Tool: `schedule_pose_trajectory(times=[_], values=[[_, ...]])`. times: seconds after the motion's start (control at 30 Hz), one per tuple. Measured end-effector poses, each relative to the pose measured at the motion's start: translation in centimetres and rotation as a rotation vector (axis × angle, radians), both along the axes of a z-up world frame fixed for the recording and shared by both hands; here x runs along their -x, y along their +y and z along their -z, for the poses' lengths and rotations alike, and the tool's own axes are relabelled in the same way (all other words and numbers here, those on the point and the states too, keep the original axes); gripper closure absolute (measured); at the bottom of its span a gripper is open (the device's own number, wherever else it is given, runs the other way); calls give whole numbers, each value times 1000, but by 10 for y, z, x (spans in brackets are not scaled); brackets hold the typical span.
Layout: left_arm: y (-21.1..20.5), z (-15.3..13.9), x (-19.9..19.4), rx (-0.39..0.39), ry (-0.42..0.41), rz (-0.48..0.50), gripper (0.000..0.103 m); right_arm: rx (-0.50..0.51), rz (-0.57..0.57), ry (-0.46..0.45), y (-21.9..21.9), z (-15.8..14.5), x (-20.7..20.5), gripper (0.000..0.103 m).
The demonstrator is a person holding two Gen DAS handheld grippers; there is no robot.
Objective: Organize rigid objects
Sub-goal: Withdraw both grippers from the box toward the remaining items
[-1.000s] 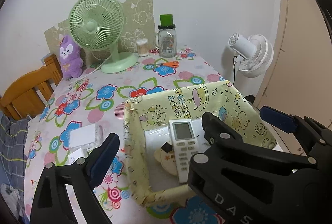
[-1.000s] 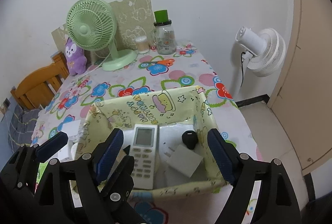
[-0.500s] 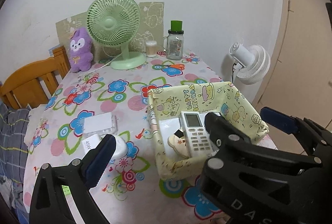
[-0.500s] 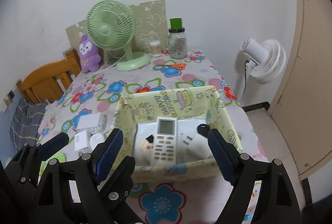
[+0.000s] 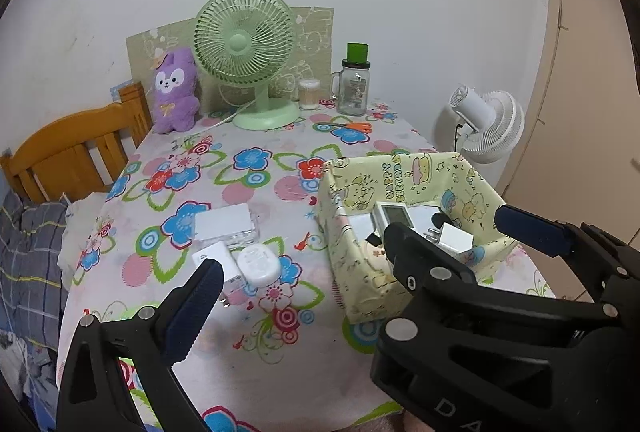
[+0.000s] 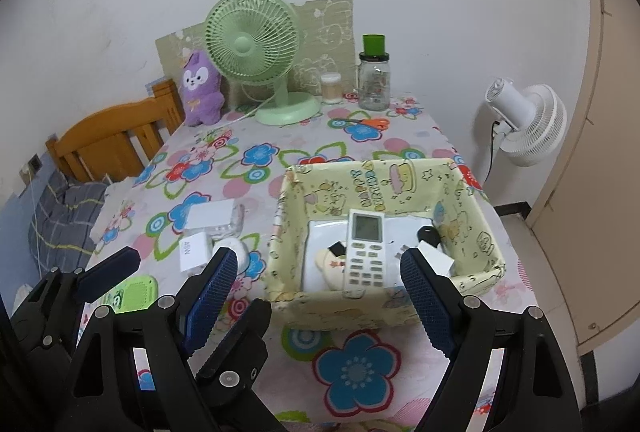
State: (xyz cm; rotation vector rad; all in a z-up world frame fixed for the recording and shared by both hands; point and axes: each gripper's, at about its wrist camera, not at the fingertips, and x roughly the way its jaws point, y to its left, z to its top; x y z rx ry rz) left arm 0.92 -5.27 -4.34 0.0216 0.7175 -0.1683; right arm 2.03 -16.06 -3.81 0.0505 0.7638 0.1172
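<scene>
At the back of the floral-clothed surface (image 6: pixel 256 191) stand a green desk fan (image 6: pixel 256 51), a purple plush (image 6: pixel 200 87), a cotton-swab tub (image 6: pixel 331 87) and a glass jar (image 6: pixel 374 79); a white floor fan (image 6: pixel 528 123) stands beyond the edge. The yellow fabric basket (image 6: pixel 352 183) holds a white remote (image 6: pixel 365 252), a flat white box (image 6: pixel 324 232), a white charger (image 5: pixel 456 238) and a small black item (image 6: pixel 427 234). Left of it lie a clear-lidded white box (image 5: pixel 226 224), a white adapter (image 6: pixel 195 252) and a round white case (image 5: pixel 259 264). The left tongs (image 5: pixel 356 252) have just been opening and stand wide, empty. The right tongs (image 6: pixel 316 296) gape over the basket's near wall, holding nothing.
</scene>
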Motion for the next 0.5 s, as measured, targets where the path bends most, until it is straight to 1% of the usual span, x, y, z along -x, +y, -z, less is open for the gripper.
schedule_pose_trajectory(times=[0.13,0.5], values=[[10,2,3,3,-2,-2,1,10,-15,-15,13,0,3,17],[46,10,4,15,12,-32,1,9,-41,11,46,9,1,17]])
